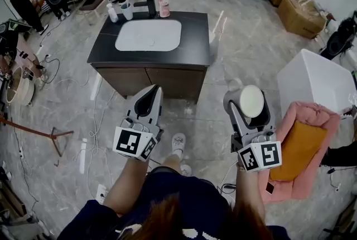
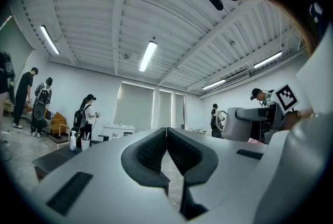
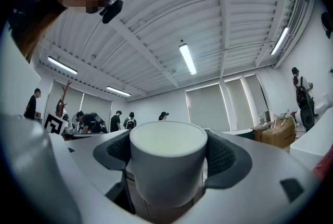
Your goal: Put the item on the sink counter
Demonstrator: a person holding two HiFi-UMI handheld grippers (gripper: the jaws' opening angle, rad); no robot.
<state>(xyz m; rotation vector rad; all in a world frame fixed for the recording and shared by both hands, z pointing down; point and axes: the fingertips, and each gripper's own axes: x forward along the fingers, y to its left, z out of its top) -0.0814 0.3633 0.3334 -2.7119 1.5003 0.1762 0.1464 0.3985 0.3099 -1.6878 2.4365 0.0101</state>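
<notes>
The job is barely begun from where I stand: the white cup [image 1: 252,99] is off the counter, gripped between the jaws of the right gripper [image 1: 250,105], which press on its sides with its pale round top facing up toward the head camera. It hangs in the air over the grey floor, well apart from the sink counter [image 1: 195,38], which stands at the person's 12 o'clock, a touch toward 11. The left gripper [image 1: 148,102] has its jaws closed together on nothing and points the same way, just beside the right one at its 9 o'clock. On the dark counter top the white basin [image 1: 148,35] takes the middle, and a pink bottle [image 1: 164,4], a small white bottle [image 1: 112,13] and a tumbler [image 1: 127,10] crowd the far edge by the faucet. I'd say what's left is the whole carry forward and the set-down; the bare strip at the basin's 3 o'clock looks the easiest landing spot.
</notes>
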